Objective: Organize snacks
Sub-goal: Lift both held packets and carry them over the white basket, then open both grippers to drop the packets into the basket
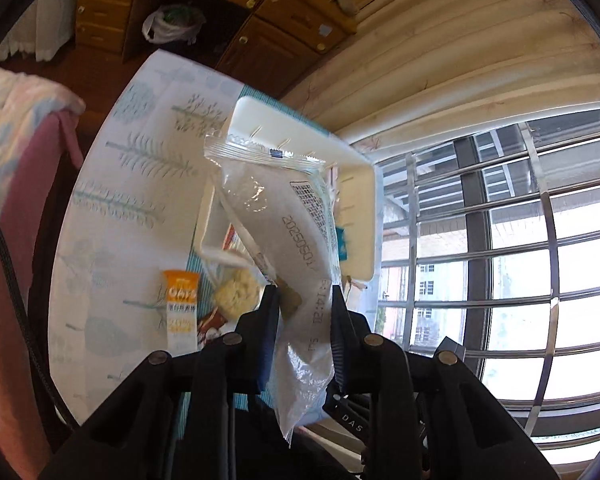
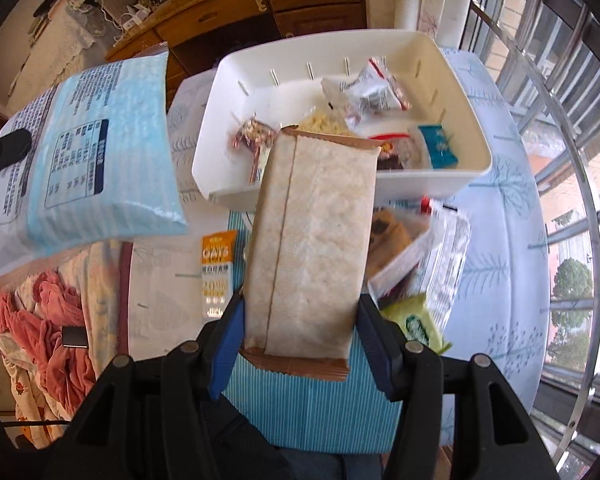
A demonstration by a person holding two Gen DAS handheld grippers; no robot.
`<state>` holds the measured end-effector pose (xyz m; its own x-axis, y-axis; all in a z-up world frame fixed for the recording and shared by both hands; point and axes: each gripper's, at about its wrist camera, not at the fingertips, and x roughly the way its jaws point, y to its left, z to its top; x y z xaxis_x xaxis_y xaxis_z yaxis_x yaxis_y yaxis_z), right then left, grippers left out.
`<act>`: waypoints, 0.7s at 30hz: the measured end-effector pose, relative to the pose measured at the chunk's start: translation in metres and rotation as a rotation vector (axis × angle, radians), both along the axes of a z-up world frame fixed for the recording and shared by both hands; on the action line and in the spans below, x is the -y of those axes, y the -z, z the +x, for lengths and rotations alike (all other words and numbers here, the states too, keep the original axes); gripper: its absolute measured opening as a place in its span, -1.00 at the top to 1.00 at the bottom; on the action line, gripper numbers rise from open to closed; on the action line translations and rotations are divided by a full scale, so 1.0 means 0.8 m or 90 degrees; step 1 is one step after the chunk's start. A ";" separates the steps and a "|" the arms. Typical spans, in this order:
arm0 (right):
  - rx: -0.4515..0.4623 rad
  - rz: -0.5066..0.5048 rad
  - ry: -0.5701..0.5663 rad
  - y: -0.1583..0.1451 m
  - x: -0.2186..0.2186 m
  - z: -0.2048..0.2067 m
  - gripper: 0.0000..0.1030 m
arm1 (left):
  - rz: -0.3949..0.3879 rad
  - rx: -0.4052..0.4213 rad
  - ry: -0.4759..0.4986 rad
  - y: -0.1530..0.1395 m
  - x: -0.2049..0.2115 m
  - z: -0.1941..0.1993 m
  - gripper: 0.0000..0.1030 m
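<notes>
My left gripper [image 1: 304, 292] is shut on a pale blue-and-white snack bag [image 1: 284, 216] and holds it in the air. The right wrist view shows the same bag [image 2: 96, 152] at the left, printed side up. My right gripper [image 2: 300, 302] is shut on a beige packet with brown ends [image 2: 316, 240], its blue pads [image 2: 230, 332] pressing both long sides. Beyond it a white bin [image 2: 472, 92] holds several small snacks. In the left wrist view the bin [image 1: 358, 208] is partly hidden behind the bag. An orange oats bar [image 2: 219, 268] lies on the table.
Loose snacks [image 2: 432, 240] and a green packet [image 2: 418, 326] lie right of the beige packet on a striped mat [image 2: 312, 412]. The table carries a leaf-print cloth [image 2: 500, 240]. Window bars [image 2: 572, 200] stand to the right, a wooden cabinet [image 2: 228, 12] behind, a blanket [image 2: 48, 320] to the left.
</notes>
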<state>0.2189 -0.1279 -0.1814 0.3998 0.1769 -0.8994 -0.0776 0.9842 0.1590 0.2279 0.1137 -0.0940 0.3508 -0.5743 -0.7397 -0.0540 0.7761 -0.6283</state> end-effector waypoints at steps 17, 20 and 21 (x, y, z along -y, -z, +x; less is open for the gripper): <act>0.082 0.025 -0.015 0.022 0.053 0.103 -0.08 | 0.022 0.107 -0.029 0.048 0.072 0.099 0.68; 0.095 0.038 -0.016 0.029 0.062 0.117 -0.08 | -0.003 0.116 -0.028 0.064 0.081 0.112 0.78; 0.101 0.041 -0.016 0.030 0.064 0.121 -0.08 | 0.005 0.117 -0.027 0.067 0.085 0.117 0.78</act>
